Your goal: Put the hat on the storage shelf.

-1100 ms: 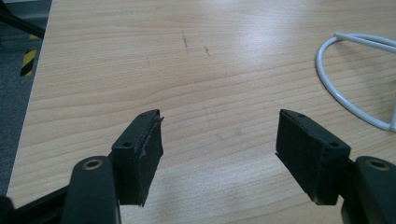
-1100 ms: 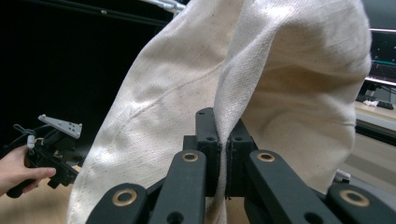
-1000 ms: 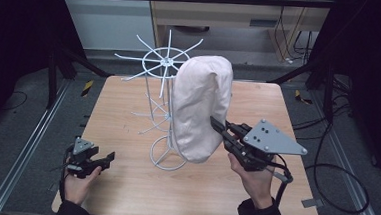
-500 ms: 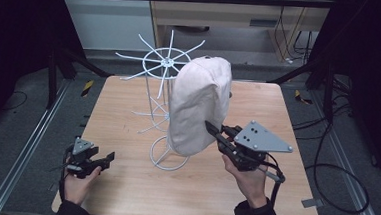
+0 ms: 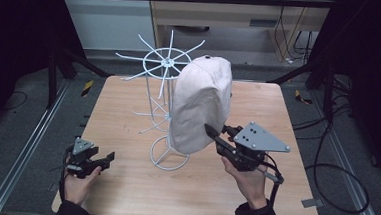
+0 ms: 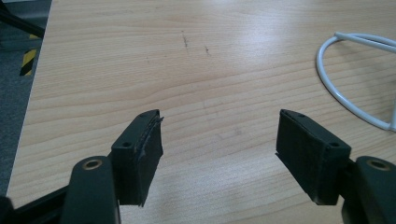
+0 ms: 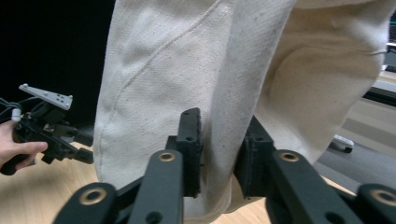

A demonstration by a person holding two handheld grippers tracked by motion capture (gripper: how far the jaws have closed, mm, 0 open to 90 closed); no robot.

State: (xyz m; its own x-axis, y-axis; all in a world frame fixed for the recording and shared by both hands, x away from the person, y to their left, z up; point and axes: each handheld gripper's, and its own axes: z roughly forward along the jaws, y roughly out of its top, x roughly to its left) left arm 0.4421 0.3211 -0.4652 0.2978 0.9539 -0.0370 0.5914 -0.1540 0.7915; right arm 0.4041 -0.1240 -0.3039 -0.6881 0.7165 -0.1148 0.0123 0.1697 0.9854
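Observation:
A cream fabric hat (image 5: 201,103) hangs on a white wire rack (image 5: 163,66) at the middle of the wooden table (image 5: 123,193). My right gripper (image 5: 216,131) points at the hat's lower right edge. In the right gripper view its jaws have just been opening, and a fold of the hat (image 7: 187,70) hangs between them without being pinched by my right gripper (image 7: 219,135). My left gripper (image 5: 106,158) rests low at the table's front left. In the left gripper view it (image 6: 219,135) stands wide open over bare wood.
The rack's round wire base (image 5: 168,158) sits on the table in front of the hat, and its rim (image 6: 345,98) curves in at the right of the left gripper view. Spokes fan out from the rack's top. Dark floor, metal rails and cables surround the table.
The right gripper's jaws have parted around the hat's lower edge, and that hand has shifted slightly left. The left gripper has not moved.

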